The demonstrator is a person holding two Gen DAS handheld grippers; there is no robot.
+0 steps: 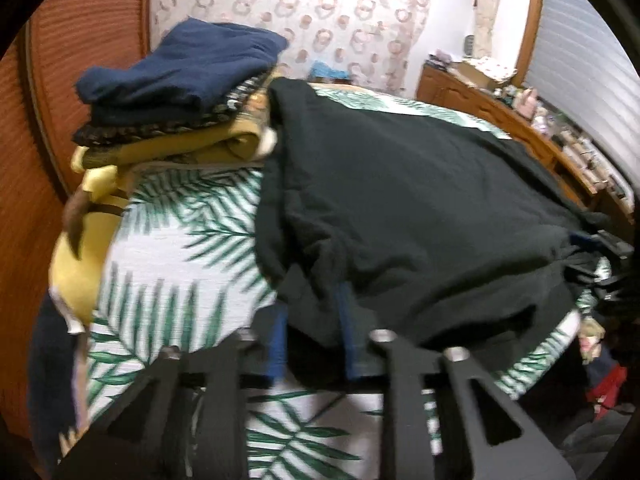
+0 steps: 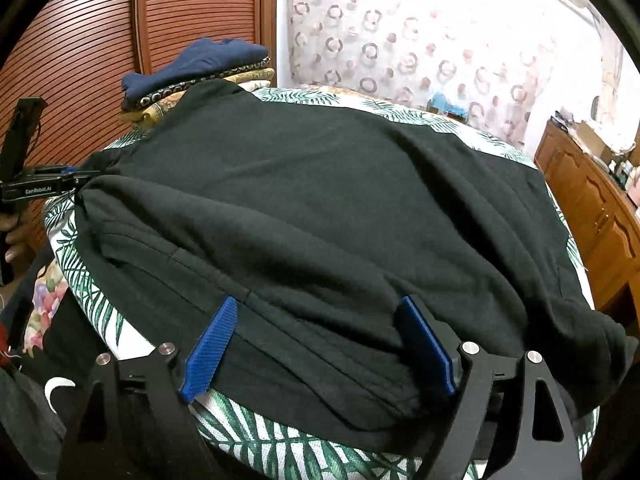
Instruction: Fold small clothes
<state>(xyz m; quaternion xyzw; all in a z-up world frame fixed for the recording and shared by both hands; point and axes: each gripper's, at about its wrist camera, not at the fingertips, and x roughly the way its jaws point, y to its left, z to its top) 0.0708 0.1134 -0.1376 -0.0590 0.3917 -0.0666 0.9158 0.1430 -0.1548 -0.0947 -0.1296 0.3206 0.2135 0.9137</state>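
Biggest thing in view is the bed (image 2: pixel 472 136), covered with a white sheet printed with green palm leaves. Spread across most of it is the black shirt (image 2: pixel 320 200), which is what I'm folding. It lies mostly flat with a few long creases, its near edge bunched into layers right at my end and one corner drooping off the bed's right side.

At the far left corner of the bed there's a stack (image 1: pixel 176 92) of folded clothes: a navy piece on top, a dark patterned one under it, mustard yellow ones at the bottom. The shirt's far edge touches the foot of that stack. Behind it are slatted wooden doors (image 2: pixel 80 60) and a curtain (image 2: pixel 420 40) with ring patterns; a wooden dresser (image 2: pixel 592 208) runs along the right wall, cluttered on top.

My right gripper (image 2: pixel 316 344) is spread wide, blue pads sitting on either side of the bunched near hem. The fabric lies between them, but the pads aren't pressing on it.

My left gripper (image 1: pixel 312 336) is pinched down on the shirt's left edge, with cloth draped over the blue pads. From the right camera I can see it out at the left side of the bed, fabric pulled into a point at its tip, a hand (image 2: pixel 14 232) on the handle.
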